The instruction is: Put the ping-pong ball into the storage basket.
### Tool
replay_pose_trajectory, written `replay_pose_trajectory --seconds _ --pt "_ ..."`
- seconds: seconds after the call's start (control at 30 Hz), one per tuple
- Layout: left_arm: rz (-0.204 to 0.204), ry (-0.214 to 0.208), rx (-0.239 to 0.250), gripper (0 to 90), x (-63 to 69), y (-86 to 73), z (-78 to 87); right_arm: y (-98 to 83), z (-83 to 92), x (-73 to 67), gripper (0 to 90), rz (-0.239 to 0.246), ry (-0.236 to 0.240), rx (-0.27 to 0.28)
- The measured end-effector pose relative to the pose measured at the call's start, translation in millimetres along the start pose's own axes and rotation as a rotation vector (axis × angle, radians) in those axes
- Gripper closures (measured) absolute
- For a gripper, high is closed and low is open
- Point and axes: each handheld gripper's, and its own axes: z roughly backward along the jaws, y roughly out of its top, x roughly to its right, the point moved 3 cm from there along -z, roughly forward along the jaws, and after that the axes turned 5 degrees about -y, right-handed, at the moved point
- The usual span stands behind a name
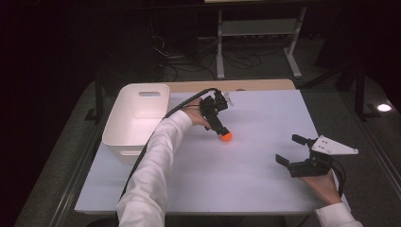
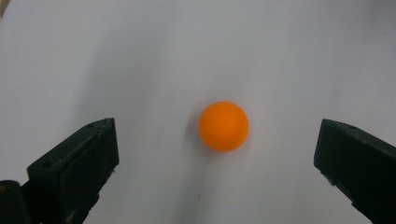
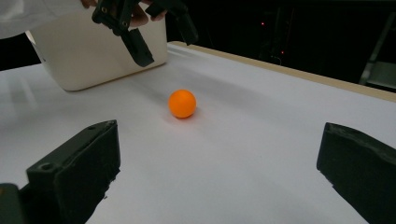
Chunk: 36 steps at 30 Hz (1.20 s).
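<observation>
Bin [image 1: 137, 118] first, white and open-topped, sitting just off the left gripper's [image 1: 221, 126] left in the high view, with a slot handle in its far wall and a white-sleeved forearm [image 1: 151, 175] running along its near corner up to the hand that carries the tool. Next comes that left gripper itself, tipped forward and down over the white table [image 1: 246, 179], its jaws spread wide; in the left gripper view the two black jaws stand far apart at the lower corners, and the orange ball [image 2: 223, 126] lies on the table between and beyond them, a little nearer the right-hand jaw and touching neither. From above, the ball [image 1: 226, 136] sits right at the tip of the left gripper, and the black cable trails back from the tool along the sleeve. Farther right and nearer the person, well apart from the ball, the right gripper [image 1: 289, 150] is held low by the table's right edge, a grey three-cornered plate [image 1: 333, 145] on top, its jaws also wide and pointing leftward. In the right gripper view the ball [image 3: 182, 103] rests ahead of those open jaws, the left gripper [image 3: 159, 35] hangs above and behind it, and the bin [image 3: 88, 51] stands behind that.
</observation>
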Motion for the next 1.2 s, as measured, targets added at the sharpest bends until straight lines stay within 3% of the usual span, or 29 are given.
replay_pose_trajectory --seconds 0.9,1.2 --pt "-0.011 -0.034 -0.071 0.0 -4.0 -7.7 -27.8 -1.0 -1.8 0.3 0.0 0.021 -0.004 -0.018" --pt "-0.028 -0.080 -0.129 3.0 1.1 -10.5 -36.3 -0.8 -1.5 0.9 0.0 0.013 0.002 -0.021"
